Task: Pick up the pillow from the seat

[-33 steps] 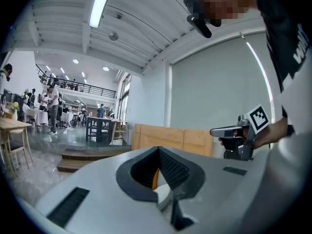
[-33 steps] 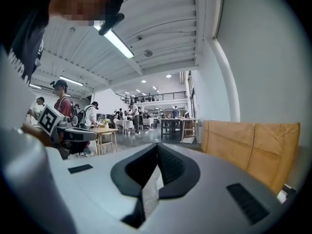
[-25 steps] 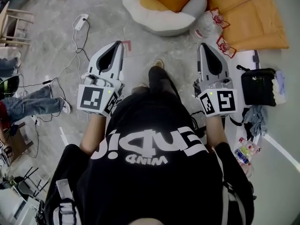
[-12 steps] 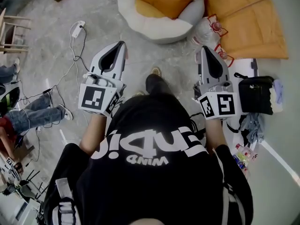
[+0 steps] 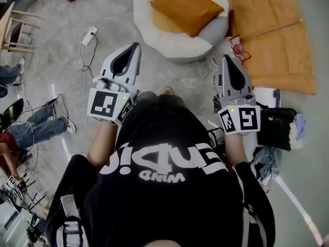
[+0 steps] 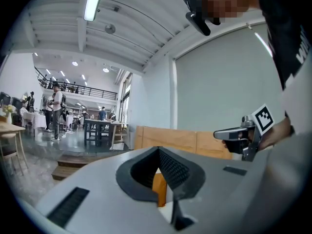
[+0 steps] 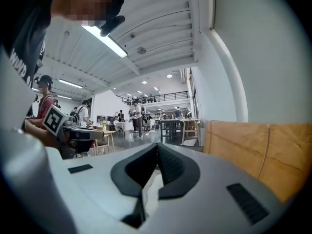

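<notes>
A: Head view, item one: pillow (image 5: 187,6), orange, rectangular, lying flat and skewed on the round white seat (image 5: 172,48). Location: ahead of both grippers and well apart from them. Handling?

B: Judged soft and light. It has a cloth cover, a plump middle and thinner corners. It is neither fragile nor slippery, but will likely sag and fold if taken by one edge only.

A: Item two: left gripper (image 5: 135,46). Item three: right gripper (image 5: 225,59).

B: Both entered with fingers together, tips meeting, nothing held. Each gripper view shows the dark pads closing to a point with nothing between them.

A: Recommended hold?

B: A corner or the near edge, where the filling looks thin enough to pinch through the cloth. The fat centre would probably squash out of the grip. One gripper at each end should keep it level. The fingers must part first.

A: Hazards?

B: Few. The orange seat pad (image 5: 163,20) beneath looks soft too, so a deep pinch could catch its cover.
</notes>
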`<state>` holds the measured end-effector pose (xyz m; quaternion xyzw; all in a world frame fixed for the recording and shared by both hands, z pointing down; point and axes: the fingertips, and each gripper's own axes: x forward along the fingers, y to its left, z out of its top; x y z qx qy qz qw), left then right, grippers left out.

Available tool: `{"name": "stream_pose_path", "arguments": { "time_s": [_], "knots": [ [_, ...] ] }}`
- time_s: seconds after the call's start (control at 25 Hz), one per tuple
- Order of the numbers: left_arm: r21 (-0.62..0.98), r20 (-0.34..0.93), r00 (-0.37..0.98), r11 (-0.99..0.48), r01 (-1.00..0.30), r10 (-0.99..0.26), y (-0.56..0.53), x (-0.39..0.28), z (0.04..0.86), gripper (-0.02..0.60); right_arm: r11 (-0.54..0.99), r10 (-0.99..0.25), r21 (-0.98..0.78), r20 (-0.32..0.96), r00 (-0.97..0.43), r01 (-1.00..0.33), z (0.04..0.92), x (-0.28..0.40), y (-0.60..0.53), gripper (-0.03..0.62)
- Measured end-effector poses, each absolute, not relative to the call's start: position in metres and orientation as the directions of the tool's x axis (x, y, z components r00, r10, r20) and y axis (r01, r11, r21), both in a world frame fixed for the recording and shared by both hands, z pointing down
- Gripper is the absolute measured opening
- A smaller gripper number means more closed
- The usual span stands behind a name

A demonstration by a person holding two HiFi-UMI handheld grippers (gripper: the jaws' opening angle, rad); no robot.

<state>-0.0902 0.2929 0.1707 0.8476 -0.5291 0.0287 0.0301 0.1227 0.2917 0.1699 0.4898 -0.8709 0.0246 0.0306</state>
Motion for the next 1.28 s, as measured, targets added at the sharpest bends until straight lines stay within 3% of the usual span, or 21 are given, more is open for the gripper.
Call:
{"name": "stream_pose_path", "arguments": {
  "time_s": [0.28, 0.76, 1.28],
  "knots": [
    [0.031, 0.094, 0.398, -0.396, -0.918, -0.913, 0.263, -0.099, 0.174, 0.009, 0.550, -0.831, -0.026, 0.087, -0.550, -0.835, 0.177, 0.116, 0.257, 0.021],
    [0.049, 0.074, 0.442, -0.439, -0.897, -0.894, 0.178, -0.105, 0.180, 0.009, 0.521, -0.848, -0.024, 0.101, -0.521, -0.853, 0.183, 0.106, 0.183, 0.021],
    [0.081, 0.089, 0.469, -0.462, -0.883, -0.879, 0.025, -0.158, 0.178, 0.008, 0.513, -0.851, -0.029, 0.113, -0.513, -0.858, 0.184, 0.042, 0.036, 0.021]
  ]
}}
